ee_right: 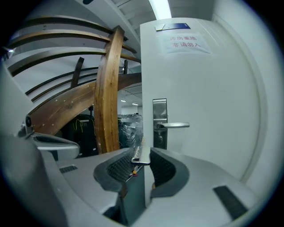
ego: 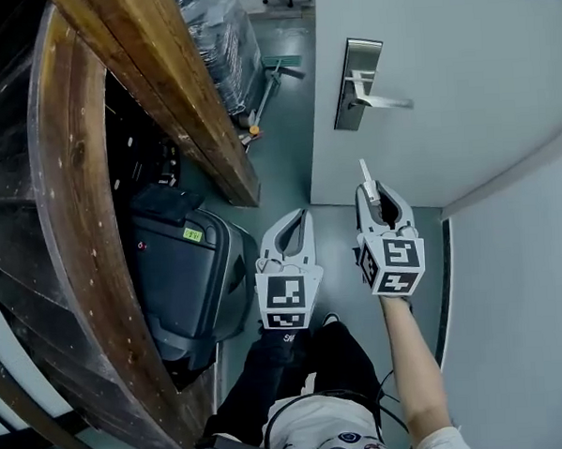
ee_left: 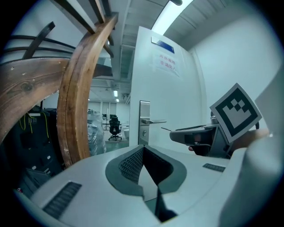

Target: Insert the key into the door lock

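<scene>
A white door point(ego: 461, 69) stands ahead with a metal lock plate point(ego: 356, 83) and a lever handle point(ego: 380, 99). My right gripper point(ego: 371, 193) is shut on a silvery key point(ego: 366, 177) whose blade sticks out past the jaws toward the door, short of the lock plate. In the right gripper view the key point(ee_right: 137, 153) sits between the pads, with the lock plate point(ee_right: 159, 122) just above and beyond it. My left gripper point(ego: 303, 214) hangs to the left of the right one, shut with nothing in it. The left gripper view shows the plate point(ee_left: 144, 122) and the key tip point(ee_left: 165, 129).
A big curved wooden frame point(ego: 190, 111) rises at the left, close to the door's edge. A black case point(ego: 185, 271) stands under it on the floor. A broom point(ego: 273, 78) and a wrapped pallet point(ego: 220, 39) lie beyond. A white wall point(ego: 529, 300) closes the right.
</scene>
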Motion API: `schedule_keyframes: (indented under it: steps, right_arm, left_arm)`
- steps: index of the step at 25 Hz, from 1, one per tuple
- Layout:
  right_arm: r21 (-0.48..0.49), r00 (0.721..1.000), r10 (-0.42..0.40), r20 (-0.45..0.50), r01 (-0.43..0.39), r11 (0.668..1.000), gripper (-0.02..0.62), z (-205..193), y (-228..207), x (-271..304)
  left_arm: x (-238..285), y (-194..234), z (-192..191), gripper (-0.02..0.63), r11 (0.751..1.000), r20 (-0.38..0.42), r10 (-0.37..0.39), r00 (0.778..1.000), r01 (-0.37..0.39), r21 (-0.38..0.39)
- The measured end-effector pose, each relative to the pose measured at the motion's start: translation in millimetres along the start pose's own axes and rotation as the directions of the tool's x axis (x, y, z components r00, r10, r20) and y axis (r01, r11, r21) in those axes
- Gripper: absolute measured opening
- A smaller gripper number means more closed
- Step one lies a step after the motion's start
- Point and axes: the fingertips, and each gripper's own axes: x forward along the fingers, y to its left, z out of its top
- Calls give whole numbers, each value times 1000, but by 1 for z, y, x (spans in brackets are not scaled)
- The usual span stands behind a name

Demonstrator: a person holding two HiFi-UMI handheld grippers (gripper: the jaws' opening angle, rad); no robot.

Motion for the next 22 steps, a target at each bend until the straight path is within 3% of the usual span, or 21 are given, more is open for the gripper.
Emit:
schedule_keyframes:
  steps: [12,22]
  right_arm:
    - [-51,999,-33,7,33,998,118,-21,-31,92]
    - [-39,997,-73,0,73,997,118,-23,-60,151]
  left_arm:
    - [53,26,-44,3,1000,12,-7,1000,7,-18]
    - [71,37,-65,3,999,-5,-9,1000,9,-32]
